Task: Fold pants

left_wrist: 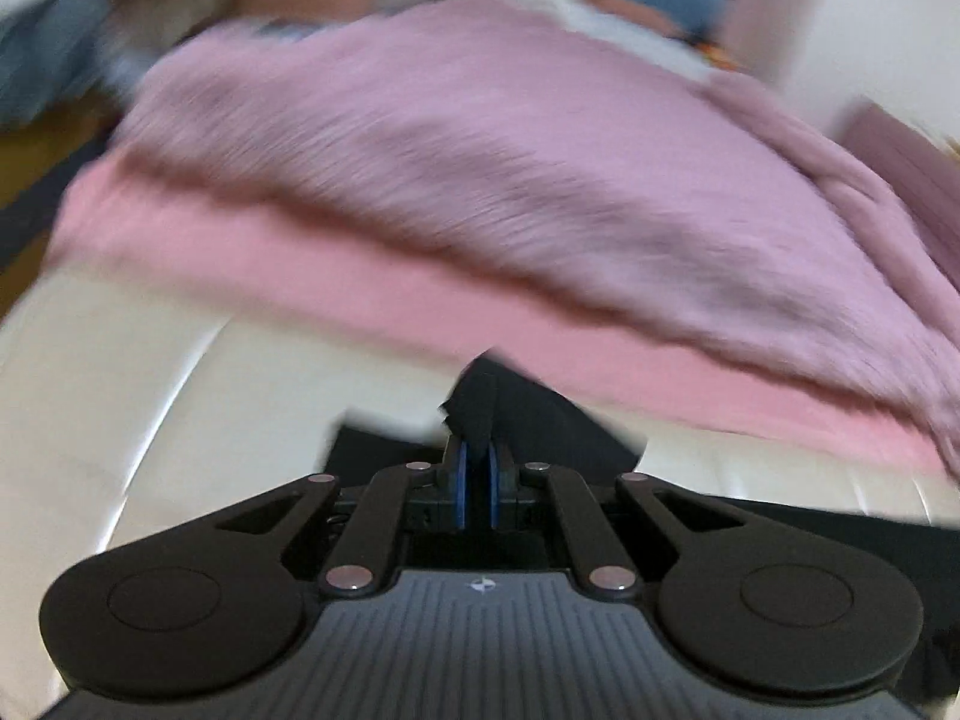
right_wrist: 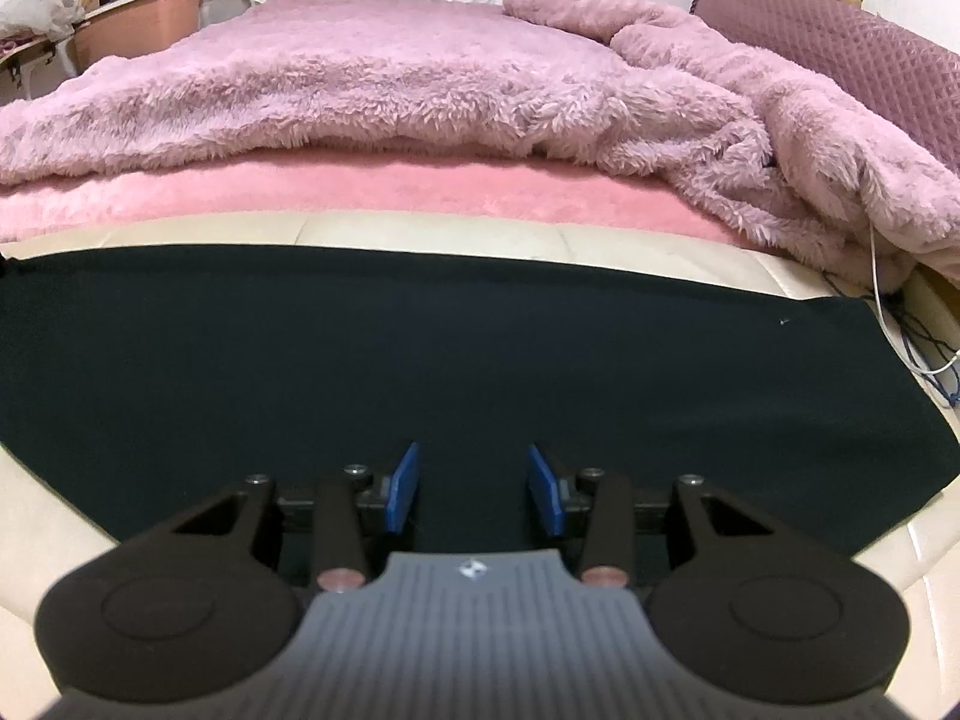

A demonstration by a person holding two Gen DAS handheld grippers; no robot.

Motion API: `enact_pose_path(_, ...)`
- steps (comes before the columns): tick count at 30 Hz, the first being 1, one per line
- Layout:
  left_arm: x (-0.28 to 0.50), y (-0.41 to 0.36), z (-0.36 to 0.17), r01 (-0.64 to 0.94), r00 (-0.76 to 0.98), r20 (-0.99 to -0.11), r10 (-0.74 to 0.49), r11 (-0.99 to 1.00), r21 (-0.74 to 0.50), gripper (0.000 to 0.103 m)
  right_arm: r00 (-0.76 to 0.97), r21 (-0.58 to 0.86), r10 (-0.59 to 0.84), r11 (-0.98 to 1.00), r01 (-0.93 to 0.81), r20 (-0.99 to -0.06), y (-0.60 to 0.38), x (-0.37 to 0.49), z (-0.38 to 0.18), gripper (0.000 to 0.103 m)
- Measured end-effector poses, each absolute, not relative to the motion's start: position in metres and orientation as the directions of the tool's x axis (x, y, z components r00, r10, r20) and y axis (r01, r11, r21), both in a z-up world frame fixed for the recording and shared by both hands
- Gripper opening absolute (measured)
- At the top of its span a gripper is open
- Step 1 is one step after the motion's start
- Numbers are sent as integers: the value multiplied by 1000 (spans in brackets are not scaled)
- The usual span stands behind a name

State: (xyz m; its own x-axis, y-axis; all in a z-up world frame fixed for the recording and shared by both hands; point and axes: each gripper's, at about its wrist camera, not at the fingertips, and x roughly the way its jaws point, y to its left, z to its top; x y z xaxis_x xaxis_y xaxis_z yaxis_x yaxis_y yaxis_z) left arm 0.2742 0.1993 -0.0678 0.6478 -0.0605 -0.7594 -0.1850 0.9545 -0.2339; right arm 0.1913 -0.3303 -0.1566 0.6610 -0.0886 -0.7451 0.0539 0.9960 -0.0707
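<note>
I am pinching a fold of the pants (right_wrist: 420,360) in my left claw (left_wrist: 478,468). My right claw (right_wrist: 472,489) is hanging wide open and empty above them; most folding looks undone

In the right wrist view the pants (right_wrist: 456,360) lie flat across the surface (right_wrist: 540,234), from 9 o'clock to 3 o'clock, just before the right gripper (right_wrist: 474,489). Its fingers (right_wrist: 403,489) stand apart above the near part of the cloth. Behind the pants, toward 12 o'clock, lies a mat (right_wrist: 360,189), and on it the blanket (right_wrist: 390,78), which is heaped up toward 2 o'clock. A cushion (right_wrist: 840,48) stands behind the heap. A cable (right_wrist: 888,324) hangs at 3 o'clock, beside the pants' end. In the blurred left wrist view the left gripper (left_wrist: 478,480) holds a fold of the pants (left_wrist: 510,414) between its fingers (left_wrist: 459,483), before the mat (left_wrist: 360,294).
</note>
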Motion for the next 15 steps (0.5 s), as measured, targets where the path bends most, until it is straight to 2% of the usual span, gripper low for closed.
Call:
enact_pose_path(4, 271, 232, -96, -303, 604, -795, -65, 903, -304, 6, 634, -94, -104, 994, 50, -766, -331, 193, -161, 37)
enact_pose_path(10, 272, 240, -103, -367, 561, -825, -65, 874, -319, 6, 593, -99, -119, 993, 67, -796, -334, 192, -166, 37)
enact_pose_path(12, 274, 240, -86, -334, 604, -792, -94, 872, -358, 5, 588, -102, -119, 993, 62, -800, -334, 192, -167, 37)
enact_pose_path(15, 274, 228, -39, -219, 736, -664, -130, 882, -417, 5, 581, -106, -119, 993, 57, -805, -334, 194, -168, 37)
